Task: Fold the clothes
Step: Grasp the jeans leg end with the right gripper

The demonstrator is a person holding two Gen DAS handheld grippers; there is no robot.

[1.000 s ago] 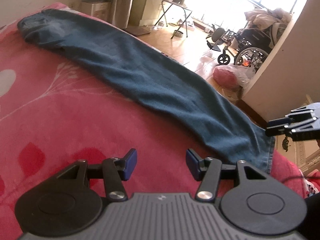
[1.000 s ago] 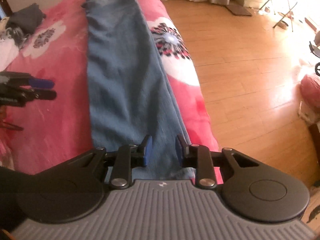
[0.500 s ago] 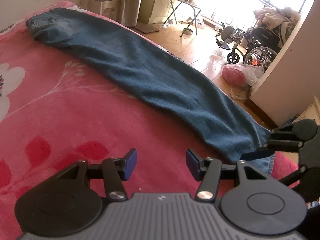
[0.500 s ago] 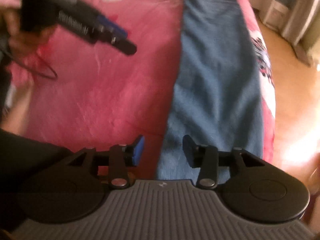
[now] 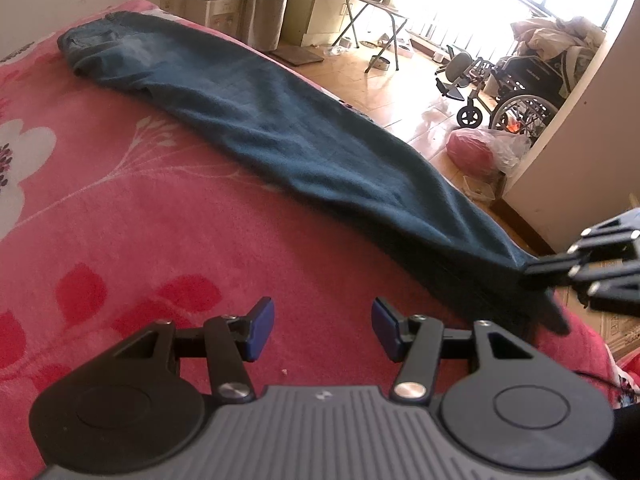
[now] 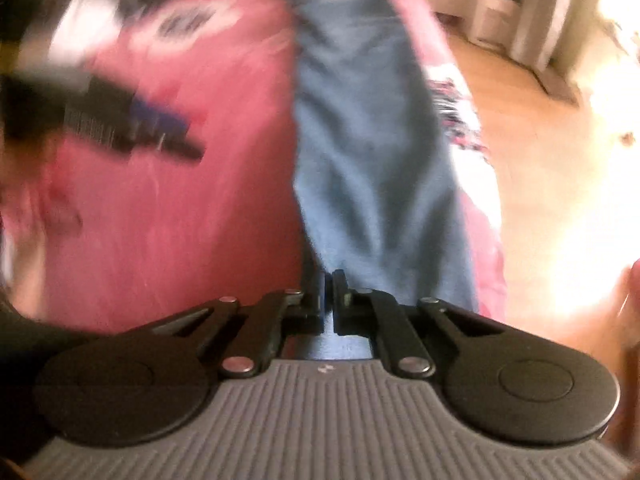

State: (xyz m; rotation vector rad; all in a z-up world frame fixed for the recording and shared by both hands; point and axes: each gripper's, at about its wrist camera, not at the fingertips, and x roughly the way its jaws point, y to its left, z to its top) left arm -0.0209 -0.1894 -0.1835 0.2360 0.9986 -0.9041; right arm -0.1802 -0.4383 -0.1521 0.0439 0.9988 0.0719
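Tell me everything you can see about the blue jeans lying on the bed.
The jeans are faded blue denim, folded lengthwise into one long narrow strip with the legs stacked. They lie flat along the edge of the pink flowered blanket, waistband and a pocket at the far end, hems at the near end. The cloth looks soft, with shallow wrinkles. The right hand-held gripper is shut on the hem corner, which rises slightly off the blanket. The left hand-held gripper is open over bare blanket, clear of them.
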